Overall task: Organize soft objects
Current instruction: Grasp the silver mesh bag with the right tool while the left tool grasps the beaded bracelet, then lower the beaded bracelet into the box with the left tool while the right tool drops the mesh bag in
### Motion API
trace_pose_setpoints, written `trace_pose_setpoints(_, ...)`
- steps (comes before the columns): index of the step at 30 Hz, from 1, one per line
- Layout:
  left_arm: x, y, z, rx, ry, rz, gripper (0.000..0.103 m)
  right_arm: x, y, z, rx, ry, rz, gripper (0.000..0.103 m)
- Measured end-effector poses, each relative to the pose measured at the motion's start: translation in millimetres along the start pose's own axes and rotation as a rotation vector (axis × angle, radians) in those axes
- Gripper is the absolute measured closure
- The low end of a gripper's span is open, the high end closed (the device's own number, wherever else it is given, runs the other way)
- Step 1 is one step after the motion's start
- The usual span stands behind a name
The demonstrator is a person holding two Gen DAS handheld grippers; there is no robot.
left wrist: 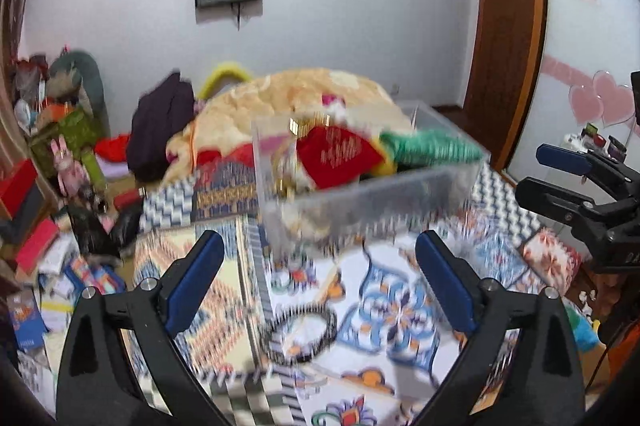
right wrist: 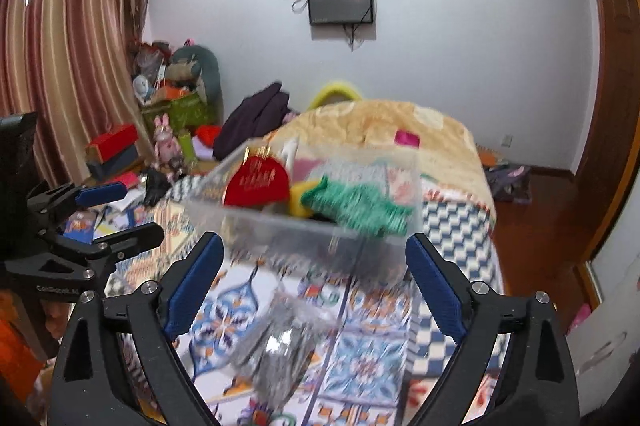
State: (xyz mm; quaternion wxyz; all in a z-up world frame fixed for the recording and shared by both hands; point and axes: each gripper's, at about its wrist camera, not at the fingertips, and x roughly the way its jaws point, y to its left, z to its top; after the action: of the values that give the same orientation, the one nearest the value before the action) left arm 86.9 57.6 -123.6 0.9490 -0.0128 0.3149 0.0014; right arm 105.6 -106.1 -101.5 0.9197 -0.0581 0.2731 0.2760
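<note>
Both grippers empty over bed, jaws apart.
L gripper [left wrist: 320,278] & R gripper [right wrist: 316,282] face bin [left wrist: 372,202] w/ red pouch [left wrist: 340,156], green knit [left wrist: 432,146].

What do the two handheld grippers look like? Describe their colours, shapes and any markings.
Both the left gripper and right gripper have matte black, wedge-shaped frames with triangular cutouts, silver bolt heads, and blue ribbed fingertips. Faint, unreadable lettering marks one body.

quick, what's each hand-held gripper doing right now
Left hand-held gripper: open, holding nothing.
Right hand-held gripper: open, holding nothing.
</note>
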Motion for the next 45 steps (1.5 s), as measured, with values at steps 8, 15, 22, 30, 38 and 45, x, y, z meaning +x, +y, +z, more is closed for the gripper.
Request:
trace_pose_setpoints(8,23,20,-51,-0.112,0.137,0.037,0.005,16,13,-39,-0.011,0.121,0.027,0.011)
trace_pose_setpoints(15,41,25,-72,-0.126,0.198,0.054,0.010,37,14,-62,-0.001,0.201,0.038,0.012)
trace_pose_setpoints(22,48,25,-68,-0.135,0.174,0.069,0.041,46,16,-67,-0.007,0.240,0.081,0.048)
trace_pose_setpoints(30,45,25,-66,-0.145,0.167,0.013,0.081,39,15,-68,-0.016,0.221,0.095,0.075)
trace_pose_setpoints(38,39,20,-61,-0.152,0.152,-0.017,0.092,29,10,-57,-0.004,0.178,0.097,0.079)
trace_pose_setpoints(45,21,15,-38,-0.125,0.081,-0.030,0.092,12,6,-35,-0.004,0.103,0.084,0.079)
